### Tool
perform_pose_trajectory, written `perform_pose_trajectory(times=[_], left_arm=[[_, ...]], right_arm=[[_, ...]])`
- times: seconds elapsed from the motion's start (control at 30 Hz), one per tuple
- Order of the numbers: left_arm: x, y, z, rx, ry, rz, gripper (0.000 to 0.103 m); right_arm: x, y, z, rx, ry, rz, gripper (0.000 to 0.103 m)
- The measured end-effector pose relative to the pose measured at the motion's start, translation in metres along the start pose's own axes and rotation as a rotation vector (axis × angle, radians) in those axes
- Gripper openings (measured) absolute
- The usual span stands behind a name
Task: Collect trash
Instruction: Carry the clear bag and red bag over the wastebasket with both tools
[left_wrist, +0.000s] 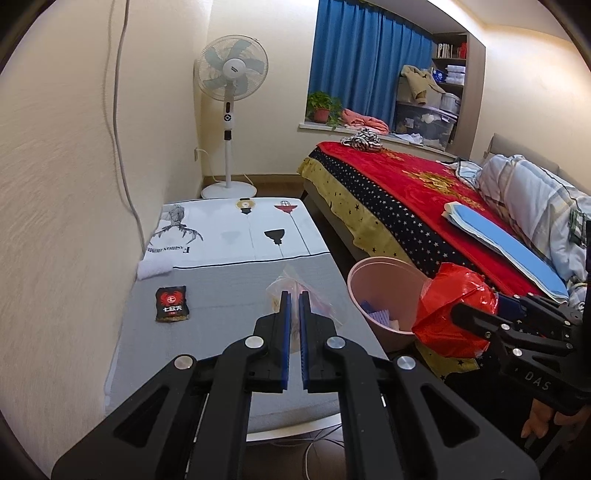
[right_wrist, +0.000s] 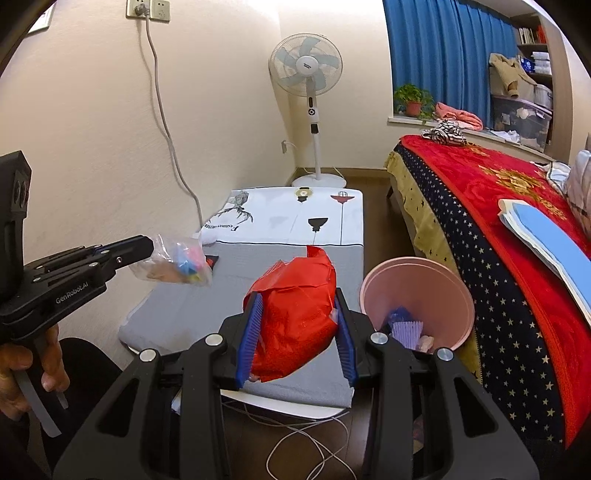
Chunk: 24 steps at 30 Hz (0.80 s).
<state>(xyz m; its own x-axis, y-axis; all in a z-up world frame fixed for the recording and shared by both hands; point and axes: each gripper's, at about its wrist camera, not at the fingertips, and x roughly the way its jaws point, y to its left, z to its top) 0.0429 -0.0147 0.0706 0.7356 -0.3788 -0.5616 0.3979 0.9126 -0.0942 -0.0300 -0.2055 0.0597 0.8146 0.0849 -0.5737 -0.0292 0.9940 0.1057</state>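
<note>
The left gripper (left_wrist: 294, 295) has its blue-padded fingers drawn nearly together, pinching a clear plastic bag (right_wrist: 177, 262) with small coloured scraps inside; in the right wrist view the bag hangs off the fingertips, lifted clear above the grey tabletop (left_wrist: 221, 317). The right gripper (right_wrist: 297, 299) stands at a middling width, clamped from both sides on a crumpled red plastic bag (right_wrist: 295, 314), which bulges out past the pads and is held above the tabletop's near right part, just beside the pink bin (right_wrist: 417, 295). The bin stands on the floor in the narrow gap between the tabletop's right edge and the bed (right_wrist: 498, 229), with purple and pale scraps already lying in its bottom. A black snack packet (left_wrist: 171, 304) lies flat on the tabletop toward the wall side, well apart from both grippers. The far half of the tabletop, under a white printed cloth (left_wrist: 236, 229), carries nothing else but a small white roll (left_wrist: 155, 266) at the wall.
</note>
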Motion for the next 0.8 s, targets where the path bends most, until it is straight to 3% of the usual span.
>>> perform_pose_trajectory(times=[0.2, 0.4, 0.57, 0.8], left_arm=[[0.018, -0.019, 0.008, 0.025, 0.017, -0.036, 0.004], [0.062, -0.058, 0.032, 0.073, 0.038, -0.104, 0.004], [0.119, -0.097, 0.050, 0.083, 0.061, -0.212, 0.004], [0.218, -0.139, 0.051, 0.095, 0.144, -0.254, 0.004]], right_arm=[[0.006, -0.024, 0.002, 0.013, -0.004, -0.047, 0.038], [0.019, -0.079, 0.020, 0.059, -0.015, -0.137, 0.038], [0.044, -0.124, 0.037, 0.059, 0.002, -0.195, 0.039], [0.114, -0.191, 0.042, 0.119, 0.104, -0.265, 0.039]])
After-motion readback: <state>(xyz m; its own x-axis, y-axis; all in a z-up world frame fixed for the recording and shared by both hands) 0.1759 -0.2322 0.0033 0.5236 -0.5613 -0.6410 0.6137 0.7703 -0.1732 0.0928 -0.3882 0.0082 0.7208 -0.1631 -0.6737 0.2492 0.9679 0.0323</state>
